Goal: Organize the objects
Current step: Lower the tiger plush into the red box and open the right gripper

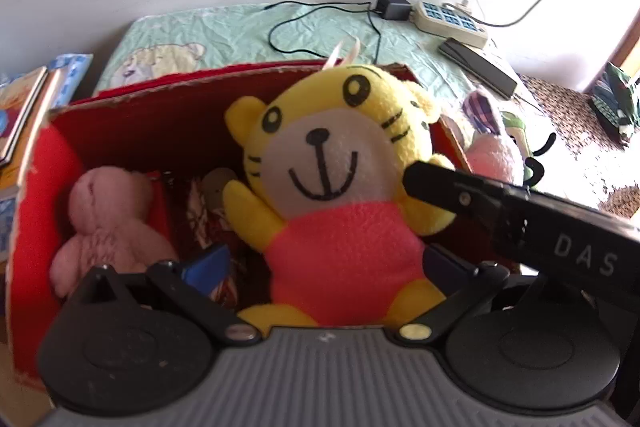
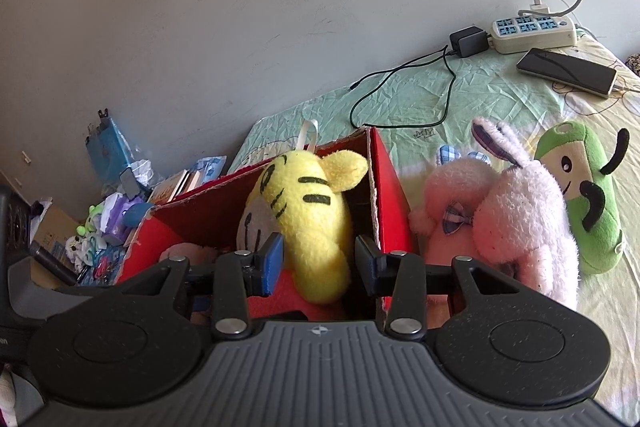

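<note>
yellow tiger plush (image 1: 332,163) sat in the red box (image 1: 160,123); the left gripper (image 1: 324,267) and right gripper (image 2: 320,259) fingers were spread around it, not pinching.

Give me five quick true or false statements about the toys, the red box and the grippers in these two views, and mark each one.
1. The yellow tiger plush is in the red cardboard box. True.
2. The pink bear plush lies outside the box on the bed. False: it is inside the box, at its left side.
3. The green plush lies on the bed sheet, outside the box. True.
4. The right hand-held gripper is shut tight with nothing between its fingers. False: its fingers stand apart on either side of the tiger's arm.
5. The phone lies inside the box. False: it lies on the bed near the power strip.
</note>
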Motion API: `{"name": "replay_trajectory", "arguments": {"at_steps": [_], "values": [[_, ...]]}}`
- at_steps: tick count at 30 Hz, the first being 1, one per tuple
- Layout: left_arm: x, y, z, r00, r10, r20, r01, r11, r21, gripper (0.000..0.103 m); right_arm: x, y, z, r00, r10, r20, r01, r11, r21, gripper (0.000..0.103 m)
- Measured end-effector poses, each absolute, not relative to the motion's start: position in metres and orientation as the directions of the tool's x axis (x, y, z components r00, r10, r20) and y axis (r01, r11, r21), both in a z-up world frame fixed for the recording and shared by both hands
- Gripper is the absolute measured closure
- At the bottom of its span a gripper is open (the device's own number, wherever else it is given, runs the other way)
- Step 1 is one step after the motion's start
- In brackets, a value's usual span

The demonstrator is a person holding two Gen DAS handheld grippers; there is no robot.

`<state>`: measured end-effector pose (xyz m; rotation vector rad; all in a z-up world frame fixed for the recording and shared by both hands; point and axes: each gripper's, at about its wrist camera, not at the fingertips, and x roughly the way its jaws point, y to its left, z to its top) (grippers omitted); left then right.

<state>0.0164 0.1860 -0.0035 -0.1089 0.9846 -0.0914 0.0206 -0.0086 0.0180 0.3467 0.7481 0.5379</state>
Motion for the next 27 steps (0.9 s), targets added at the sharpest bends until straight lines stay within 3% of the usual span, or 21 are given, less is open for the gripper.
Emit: {"name": "replay_trajectory", "arguments": {"at_steps": [17, 27], "values": [[-0.019, 0.145, 0.037, 0.626, 0.082, -0.776, -0.122, 0.993, 0.007, 0.001, 0.011, -0.058, 0.035, 0.556, 0.686, -0.469, -0.409, 0.717, 0.565, 0.055], [-0.026, 0.103, 0.052, 0.649, 0.125, -0.75, -0.139, 0.989, 0.044, 0.001, 0.014, -0.097, 0.037, 0.551, 0.707, -0.443, -0.415, 0.693, 0.589, 0.054]]}}
